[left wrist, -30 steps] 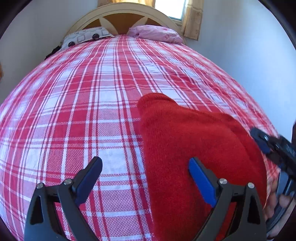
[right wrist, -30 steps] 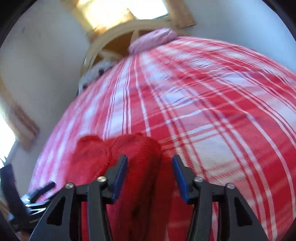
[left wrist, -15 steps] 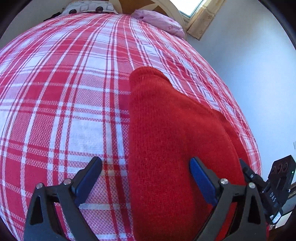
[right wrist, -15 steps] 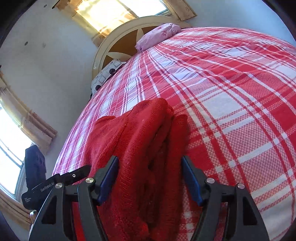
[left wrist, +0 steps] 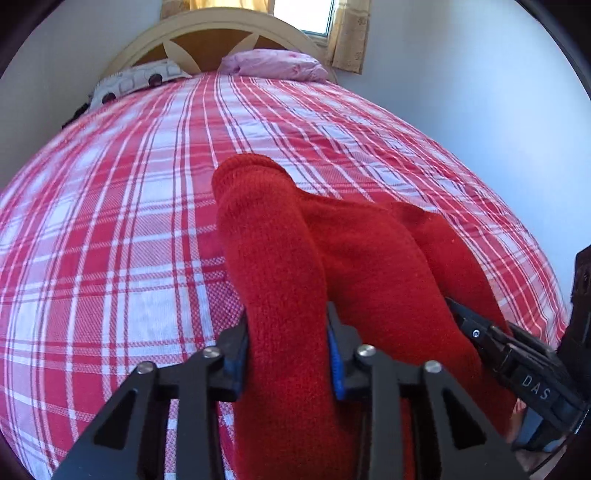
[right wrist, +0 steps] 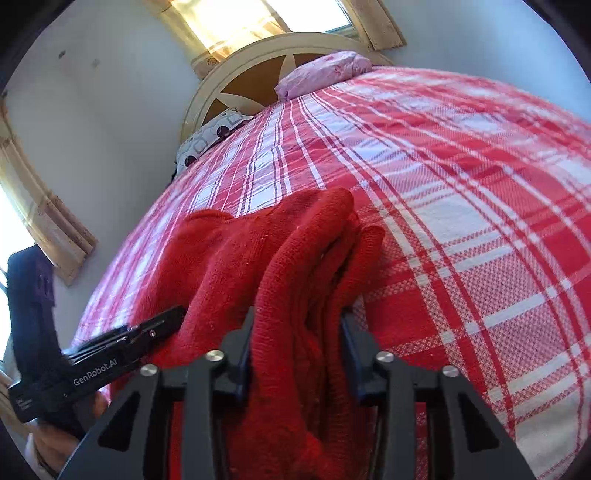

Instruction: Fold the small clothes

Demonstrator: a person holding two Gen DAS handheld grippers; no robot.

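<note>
Left wrist view: the left hand-held gripper (left wrist: 287, 354), black with blue pads, has just been closing and now pinches a thick fold of the red knitted garment (left wrist: 332, 258) between its 2 jaws. The garment lies on the bed with the red-and-white plaid cover (left wrist: 122, 221), stretching away from the jaws toward the cream arched headboard (left wrist: 221, 33). To the right, the right hand-held gripper (left wrist: 458, 314) reaches into the far edge of the same garment; white letters "DAS" are readable on its black body. A pink pillow (left wrist: 273, 64) and a white patterned pillow (left wrist: 140, 79) lie at the head of the bed.

Right wrist view: the right hand-held gripper (right wrist: 297, 332) has also just been closing and its jaws clamp a bunched, layered fold of the red knitted garment (right wrist: 258, 266), which rises out of them and spreads left across the plaid cover (right wrist: 461, 203). At lower left the left hand-held gripper (right wrist: 173, 317) touches the garment's edge; its body reads "GenRobot.AI".
</note>
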